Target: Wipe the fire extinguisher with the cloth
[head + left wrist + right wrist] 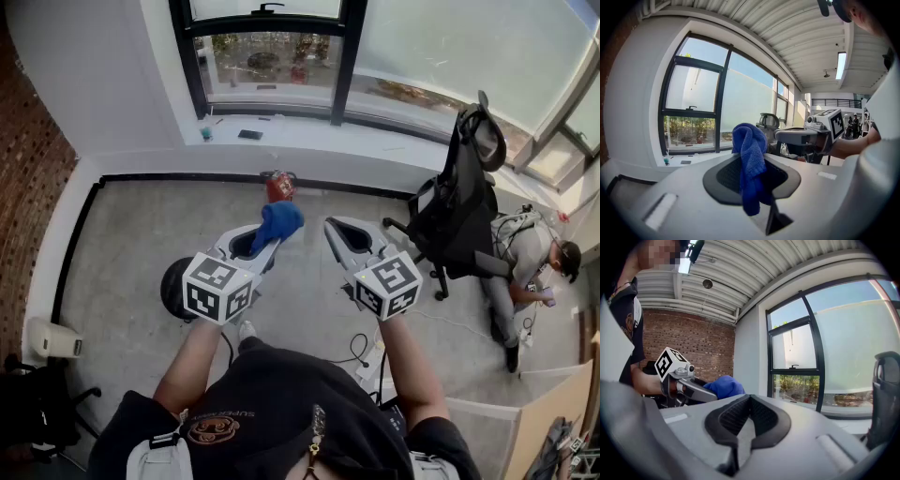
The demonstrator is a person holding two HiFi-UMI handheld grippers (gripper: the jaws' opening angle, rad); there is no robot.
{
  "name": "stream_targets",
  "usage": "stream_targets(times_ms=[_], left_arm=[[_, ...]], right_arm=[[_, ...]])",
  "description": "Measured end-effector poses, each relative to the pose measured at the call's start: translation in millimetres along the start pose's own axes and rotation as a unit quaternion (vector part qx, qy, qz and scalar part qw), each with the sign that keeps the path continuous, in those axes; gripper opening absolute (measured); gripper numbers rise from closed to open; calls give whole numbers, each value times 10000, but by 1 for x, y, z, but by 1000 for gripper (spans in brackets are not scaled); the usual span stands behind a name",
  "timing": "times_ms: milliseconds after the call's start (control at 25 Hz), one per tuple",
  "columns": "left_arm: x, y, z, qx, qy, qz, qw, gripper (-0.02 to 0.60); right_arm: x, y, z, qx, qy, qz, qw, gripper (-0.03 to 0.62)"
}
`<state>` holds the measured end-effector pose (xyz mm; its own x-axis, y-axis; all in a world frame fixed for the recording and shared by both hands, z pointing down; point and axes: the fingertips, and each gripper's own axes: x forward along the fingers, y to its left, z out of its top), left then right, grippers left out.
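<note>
1. The left hand-held gripper (751, 174) is clamped on the blue cloth (750, 150). The right hand-held gripper (743, 414) has its jaws together, holding nothing.
2. The red fire extinguisher (279, 187) stands on the floor (131, 234) by the wall, beyond the cloth.
3. An office chair (459, 202) stands to the right.

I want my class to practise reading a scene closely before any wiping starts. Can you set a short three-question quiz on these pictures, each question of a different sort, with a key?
1. True or false: the right gripper holds something between its jaws.
2. Where does the red fire extinguisher stand? A on the windowsill; B on the floor; C on the office chair.
3. Fill in: the left gripper is shut on the ___.

Key: 1 false; 2 B; 3 blue cloth.
</note>
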<state>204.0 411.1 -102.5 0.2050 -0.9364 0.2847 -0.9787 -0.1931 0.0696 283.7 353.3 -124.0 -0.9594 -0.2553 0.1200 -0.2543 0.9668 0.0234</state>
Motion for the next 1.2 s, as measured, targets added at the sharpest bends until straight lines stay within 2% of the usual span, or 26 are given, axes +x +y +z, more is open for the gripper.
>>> stream_targets(times_ms=[1200], left_arm=[[-4, -12, 2, 3, 35, -13, 10000, 95]], right_arm=[[-10, 5, -5, 187, 97, 145, 9997, 2]])
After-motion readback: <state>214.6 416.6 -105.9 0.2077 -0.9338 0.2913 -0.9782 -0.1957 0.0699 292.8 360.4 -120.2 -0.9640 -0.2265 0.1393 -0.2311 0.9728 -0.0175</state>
